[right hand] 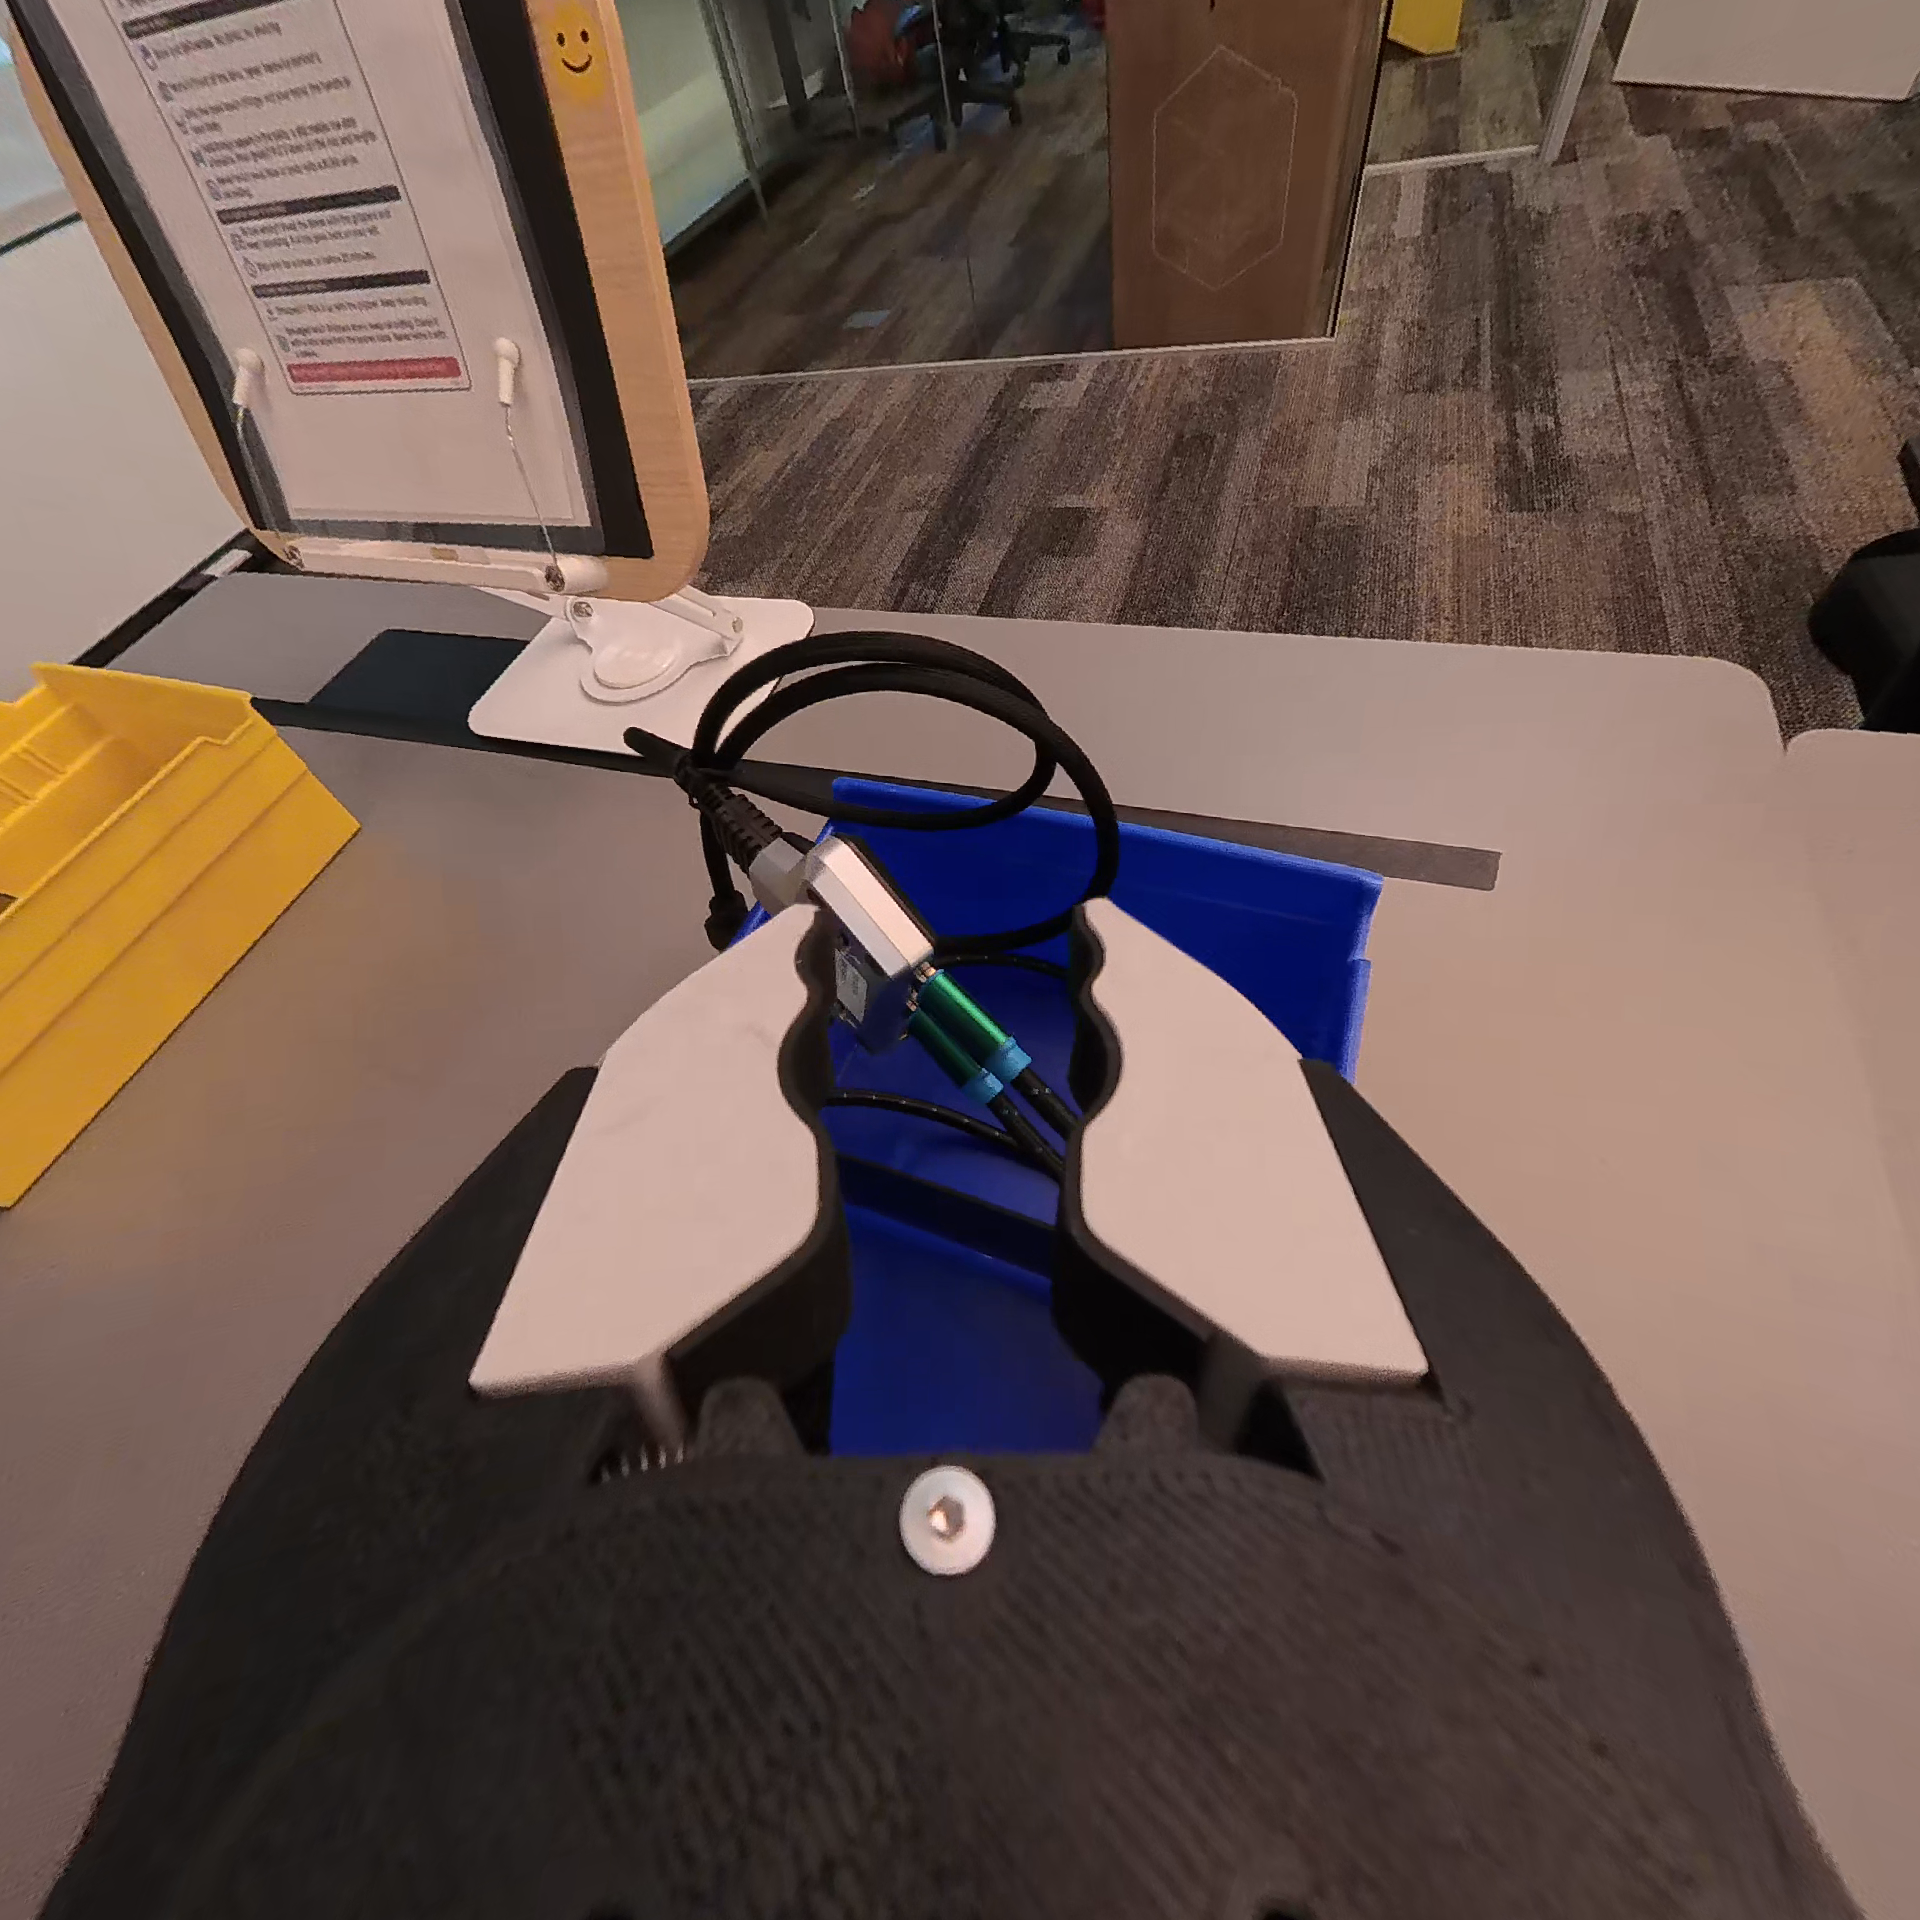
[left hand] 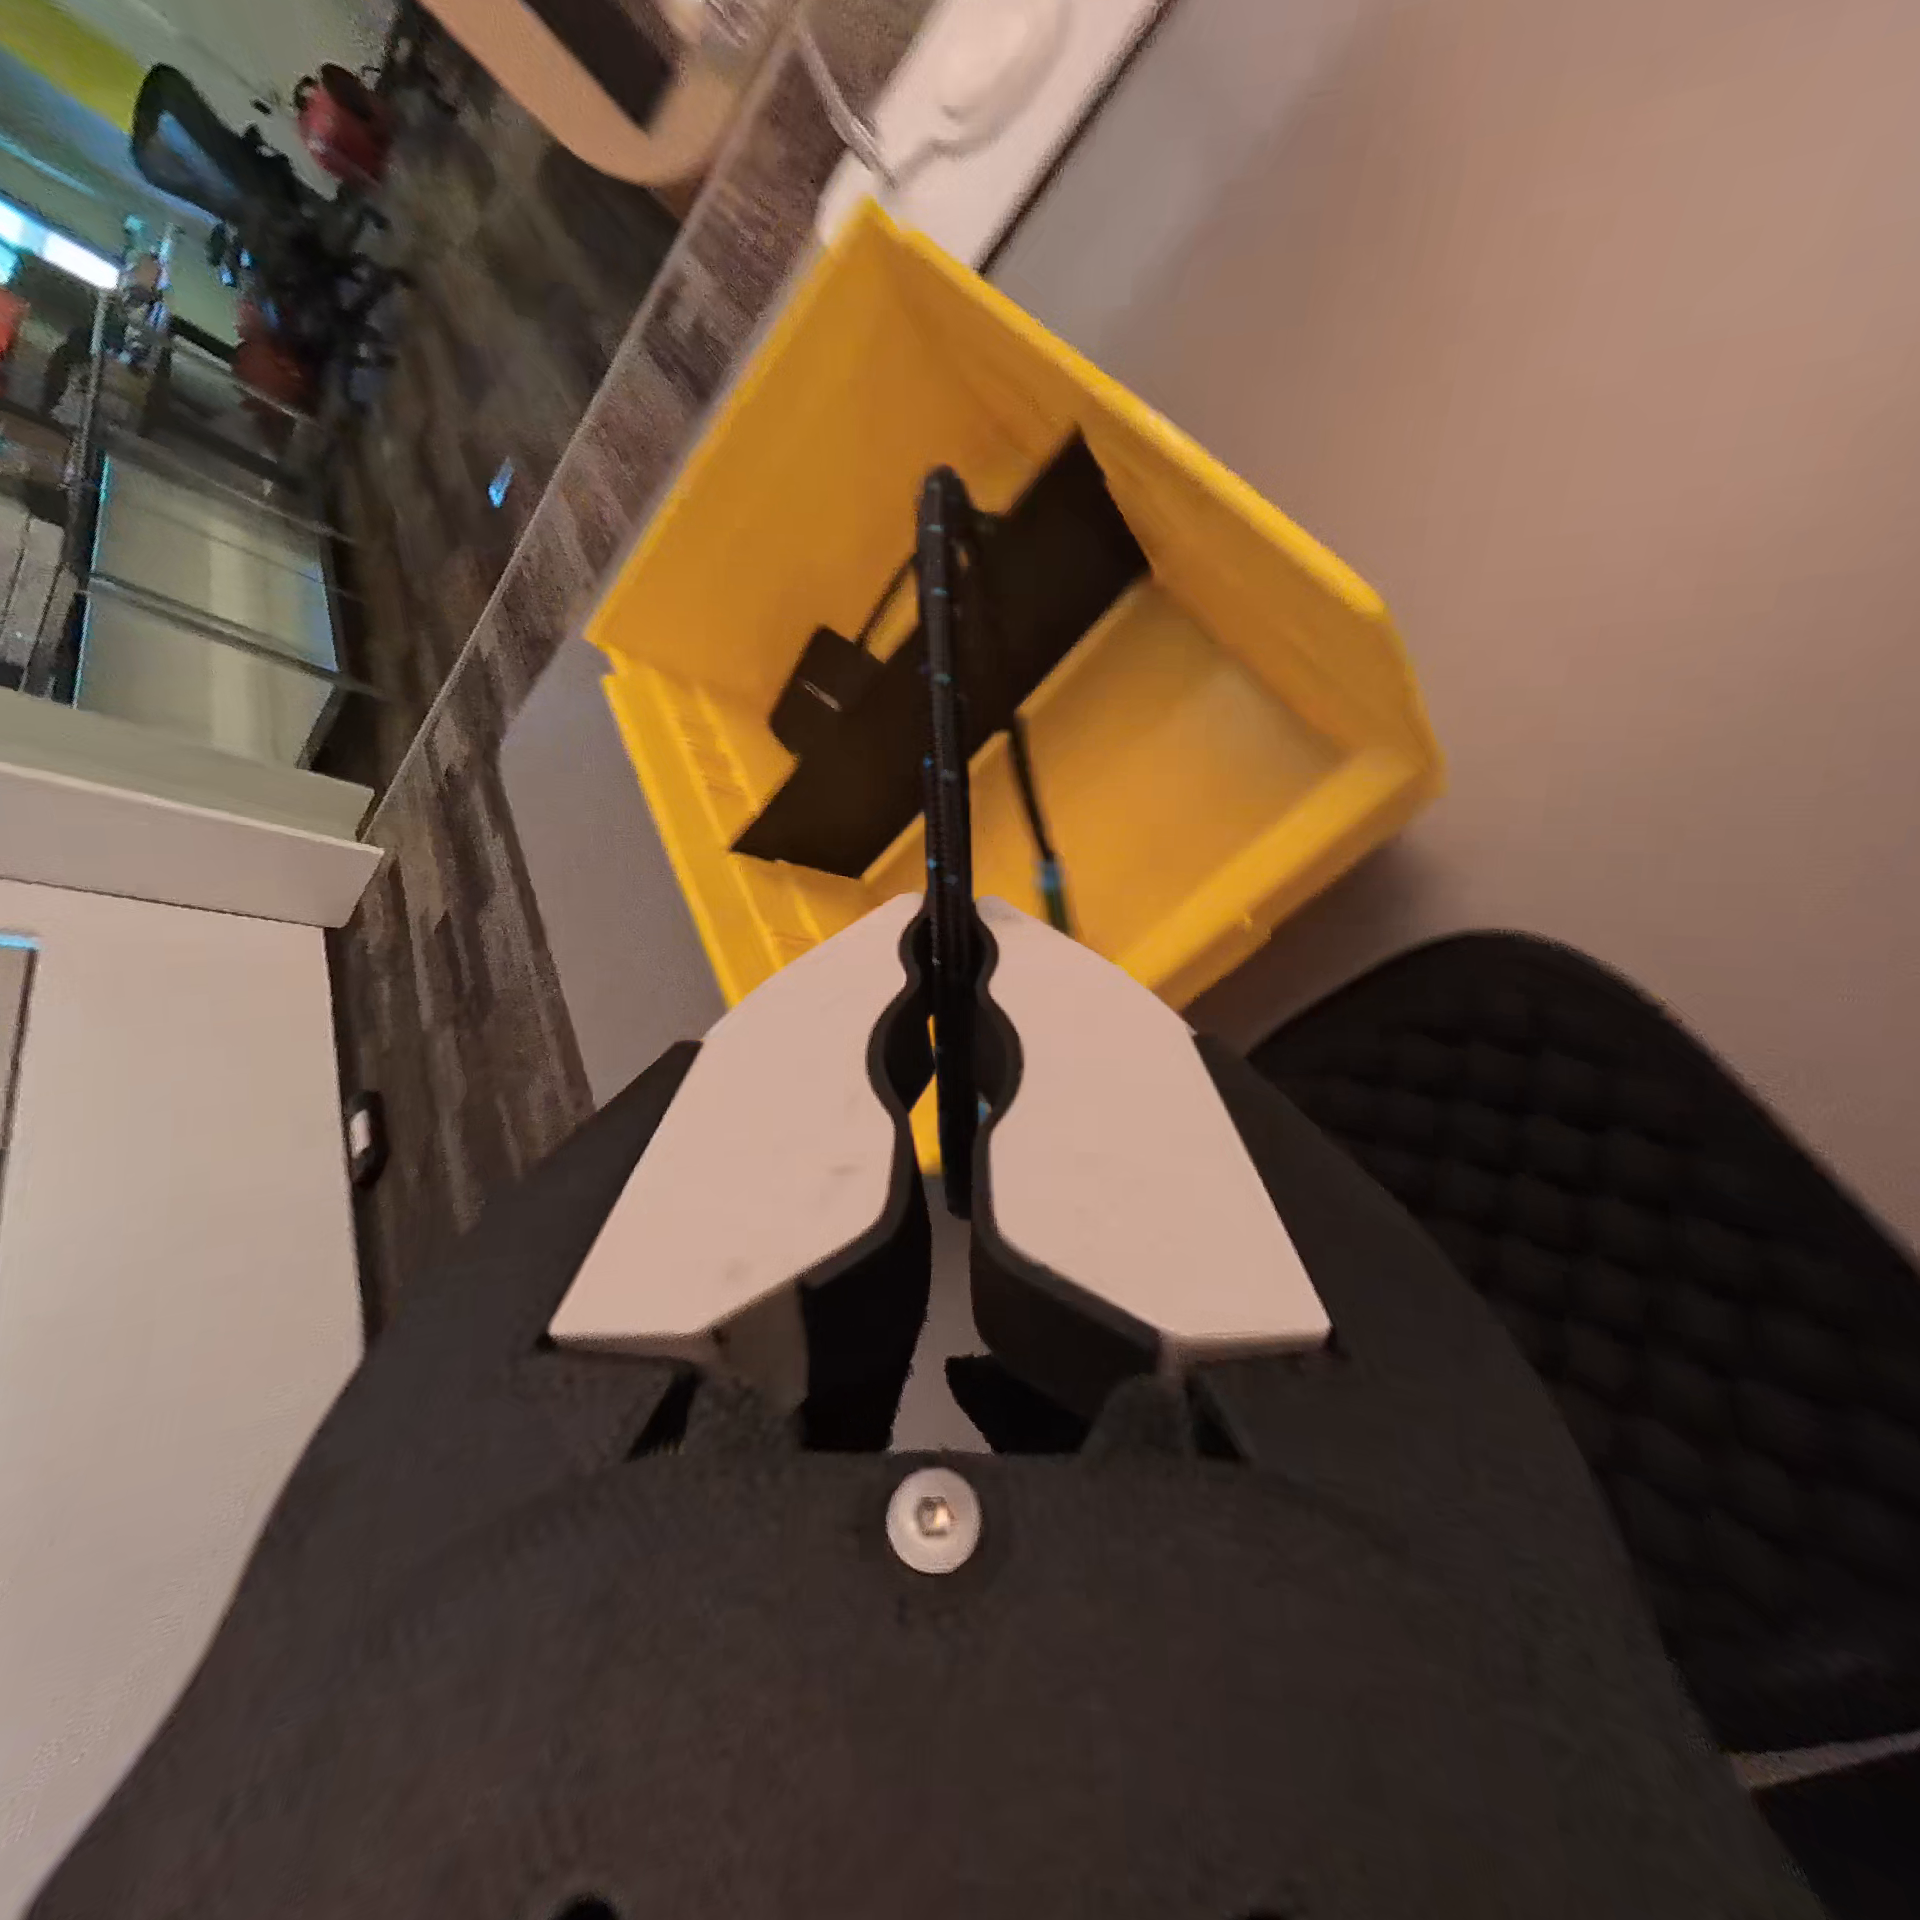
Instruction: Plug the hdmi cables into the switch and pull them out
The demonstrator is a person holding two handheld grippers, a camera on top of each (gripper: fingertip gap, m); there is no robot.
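Note:
In the left wrist view my left gripper (left hand: 948,925) is shut on a black braided cable (left hand: 940,675) that runs up over a yellow bin (left hand: 1247,540). The bin holds a flat black item (left hand: 1049,561), a small black adapter (left hand: 826,686) and a green-tipped plug (left hand: 1047,873). In the right wrist view my right gripper (right hand: 940,920) is open above a blue bin (right hand: 1247,925). A silver switch (right hand: 873,925) hangs tilted by the left fingertip, with two green plugs (right hand: 966,1013) in it and a black cable loop (right hand: 883,665) behind.
A wood-framed board with a printed sheet (right hand: 364,260) stands on a white base (right hand: 644,665) at the table's far edge. The yellow bin (right hand: 156,831) sits left of the blue one. A black padded chair (left hand: 1610,1299) is beside the table. Carpet floor lies beyond. The gap from one gripper's tips to the other's is roughly 60 centimeters. The silver switch (right hand: 873,925) lies some 5 centimeters from my right tips, 60 centimeters from my left tips.

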